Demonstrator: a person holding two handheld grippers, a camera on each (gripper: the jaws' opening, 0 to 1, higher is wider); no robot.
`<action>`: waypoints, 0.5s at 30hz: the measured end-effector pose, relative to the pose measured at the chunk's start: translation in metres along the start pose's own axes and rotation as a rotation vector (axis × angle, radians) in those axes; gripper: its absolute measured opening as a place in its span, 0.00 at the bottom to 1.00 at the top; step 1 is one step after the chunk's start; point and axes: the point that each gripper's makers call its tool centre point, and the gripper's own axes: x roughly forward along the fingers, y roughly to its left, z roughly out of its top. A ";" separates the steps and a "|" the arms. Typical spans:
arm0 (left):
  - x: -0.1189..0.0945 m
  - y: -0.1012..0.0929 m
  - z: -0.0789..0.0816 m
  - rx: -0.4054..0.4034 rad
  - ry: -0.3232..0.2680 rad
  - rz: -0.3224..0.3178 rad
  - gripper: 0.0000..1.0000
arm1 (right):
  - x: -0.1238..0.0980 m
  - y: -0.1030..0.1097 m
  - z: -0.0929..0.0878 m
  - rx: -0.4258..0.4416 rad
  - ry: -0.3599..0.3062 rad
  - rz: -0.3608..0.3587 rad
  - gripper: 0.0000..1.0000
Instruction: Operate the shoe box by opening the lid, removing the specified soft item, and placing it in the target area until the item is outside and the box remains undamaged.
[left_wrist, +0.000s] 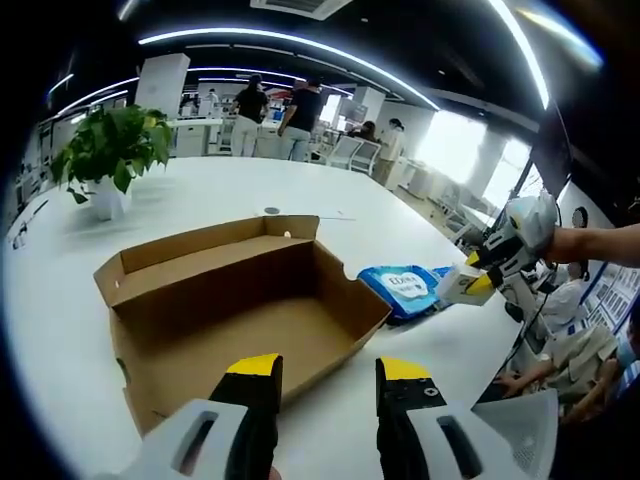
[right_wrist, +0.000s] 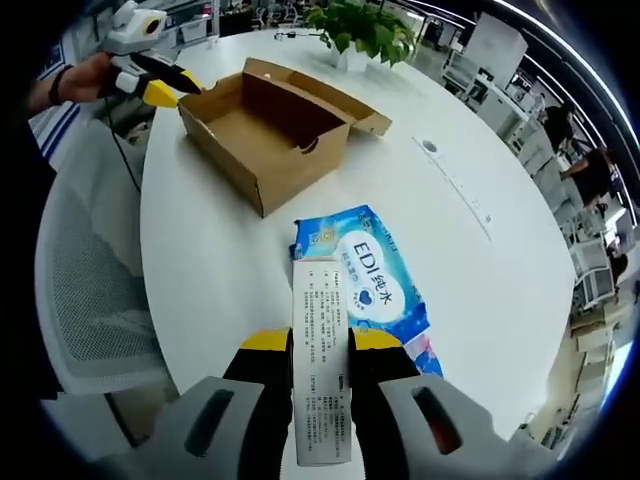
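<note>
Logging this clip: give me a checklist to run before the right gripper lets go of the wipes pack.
1. Box open, emptied: ok.
2. Box undamaged: ok, no tears seen.
3. Wipes pack outside the box, on the table: ok.
4. Right gripper shut on the pack's white flap: ok.
5. Left gripper open, clear of the pack: ok.
6. Pack lying in the target area: cannot tell, none marked.

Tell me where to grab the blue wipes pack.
Keep to the white flap end of the blue wipes pack, coming in low along the table from the edge side: it lies flat and soft, and the right gripper is shut on that thin end.
</note>
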 end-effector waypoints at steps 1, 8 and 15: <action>0.000 0.000 0.000 0.000 0.000 0.000 0.37 | -0.001 0.000 -0.005 0.006 0.005 -0.003 0.18; 0.002 -0.003 -0.001 0.004 0.005 0.001 0.37 | -0.006 0.002 -0.028 0.034 0.019 -0.011 0.18; 0.005 -0.008 -0.001 0.007 0.010 -0.001 0.37 | -0.010 0.002 -0.050 0.067 0.036 -0.019 0.18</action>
